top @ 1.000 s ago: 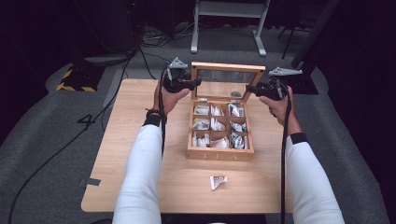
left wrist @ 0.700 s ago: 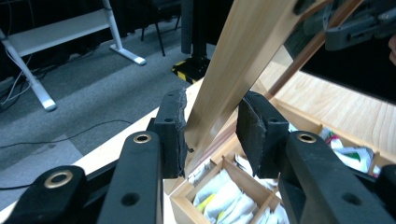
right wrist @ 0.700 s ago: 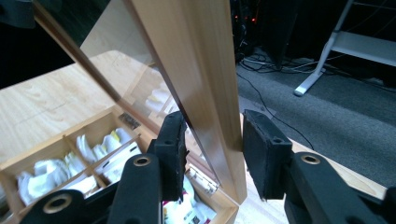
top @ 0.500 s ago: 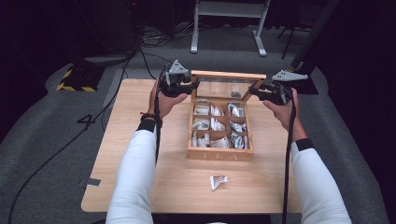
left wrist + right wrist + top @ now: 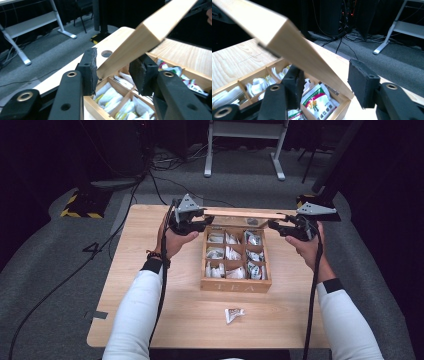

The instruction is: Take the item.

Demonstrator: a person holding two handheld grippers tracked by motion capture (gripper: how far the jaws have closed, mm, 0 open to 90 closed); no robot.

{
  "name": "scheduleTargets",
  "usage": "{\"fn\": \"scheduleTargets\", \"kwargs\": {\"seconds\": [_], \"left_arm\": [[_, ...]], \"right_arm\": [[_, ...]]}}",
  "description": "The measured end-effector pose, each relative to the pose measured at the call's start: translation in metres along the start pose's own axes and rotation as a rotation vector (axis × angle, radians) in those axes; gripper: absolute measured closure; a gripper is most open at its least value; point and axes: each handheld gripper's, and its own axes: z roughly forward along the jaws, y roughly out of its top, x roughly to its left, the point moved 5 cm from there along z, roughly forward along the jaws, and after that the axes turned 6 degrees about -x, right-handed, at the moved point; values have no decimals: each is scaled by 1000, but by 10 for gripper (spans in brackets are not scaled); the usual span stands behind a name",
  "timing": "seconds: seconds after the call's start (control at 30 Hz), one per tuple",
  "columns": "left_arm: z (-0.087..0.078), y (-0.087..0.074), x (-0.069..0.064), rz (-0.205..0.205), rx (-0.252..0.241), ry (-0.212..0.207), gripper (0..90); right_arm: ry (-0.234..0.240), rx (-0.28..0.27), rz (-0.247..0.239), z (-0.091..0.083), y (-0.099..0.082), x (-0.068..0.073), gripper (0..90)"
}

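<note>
A square wooden tea box [image 5: 235, 282] sits mid-tabletop [image 5: 150, 320], on pale, fine-grained wood. Thin slats split it into nine compartments stuffed with crinkled paper tea packets [image 5: 227, 254]. Its flat, plank-like lid [image 5: 245, 213] stands raised at the far edge, hinged there and tilted over the compartments.

The left claw [image 5: 204, 220] has the lid's left end between its rough black foam pads [image 5: 90, 70]; the jaws have just been opening a little, and both pads lie against the wood. The right claw [image 5: 274, 226] straddles the lid's right end, its jaws just been opening: the outer pad [image 5: 362, 82] stands clear of the edge.

One crumpled packet [image 5: 233, 314] lies loose on the tabletop, in front of the box.
</note>
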Motion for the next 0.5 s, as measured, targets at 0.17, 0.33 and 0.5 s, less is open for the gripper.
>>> {"fn": "scheduleTargets", "kwargs": {"seconds": [0.17,0.33,0.5], "left_arm": [[-4,-7,-8,-5,2,-9,547],[-10,-4,-14,-13,-2,-15,527],[-15,-3,-15,2,21,13,487]], "right_arm": [[10,12,2,-6,-3,7,417],[15,4,-15,-13,-2,15,414],[17,-1,-18,-19,0,16,407]]}}
